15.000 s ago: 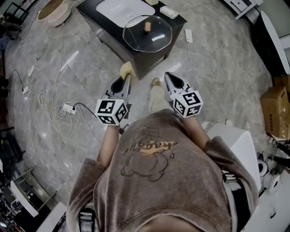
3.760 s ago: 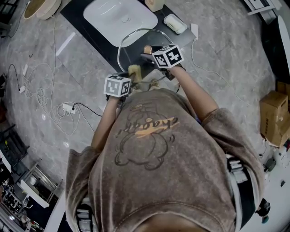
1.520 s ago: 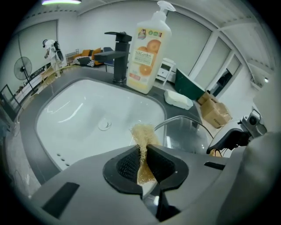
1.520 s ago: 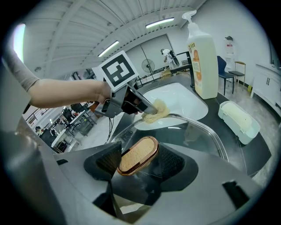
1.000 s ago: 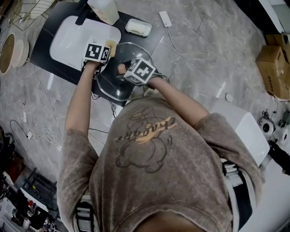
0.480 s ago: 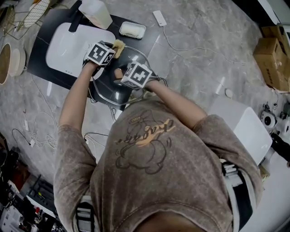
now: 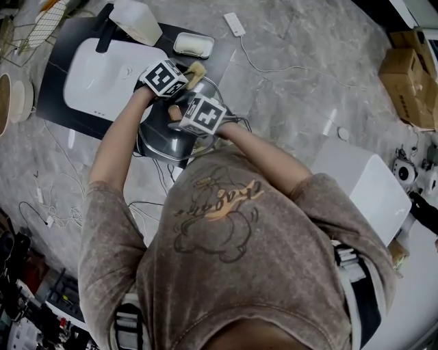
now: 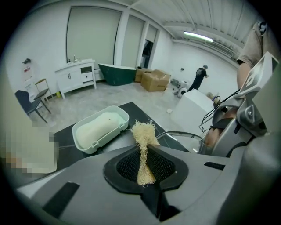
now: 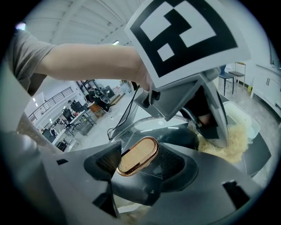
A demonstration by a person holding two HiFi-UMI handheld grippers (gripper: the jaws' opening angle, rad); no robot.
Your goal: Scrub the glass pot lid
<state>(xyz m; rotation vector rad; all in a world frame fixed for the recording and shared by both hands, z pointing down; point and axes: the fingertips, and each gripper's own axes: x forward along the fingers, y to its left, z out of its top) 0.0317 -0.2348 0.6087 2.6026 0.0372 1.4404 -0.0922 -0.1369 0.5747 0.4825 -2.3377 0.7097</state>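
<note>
Closest in, the person bends over a low dark table (image 7: 57,115). The right gripper (image 9: 137,159) reaches down in front of the chest. Its jaws are clamped on the wooden knob (image 9: 134,154), which has a copper-coloured edge and tops the glass pot lid (image 7: 159,140). The lid sits at the near right part of the table, and its rim overhangs the table's near edge. I cannot tell whether it lies flat or is tipped.

Just beyond it, the left gripper (image 8: 145,161) has its jaws pinched tight on a pale fibrous loofah scrubber (image 8: 143,133). The frayed end of the loofah sticks out past the jaw tips, by the far rim of the lid.

To the left lies a white basin (image 7: 102,68), set into the table. Farther back on the table, a pale green soap dish (image 8: 100,130) holds a bar of soap. A white container (image 7: 137,20) stands to the left of the dish. On the marble floor beyond lies a white power strip (image 7: 235,24) with its cable.
</note>
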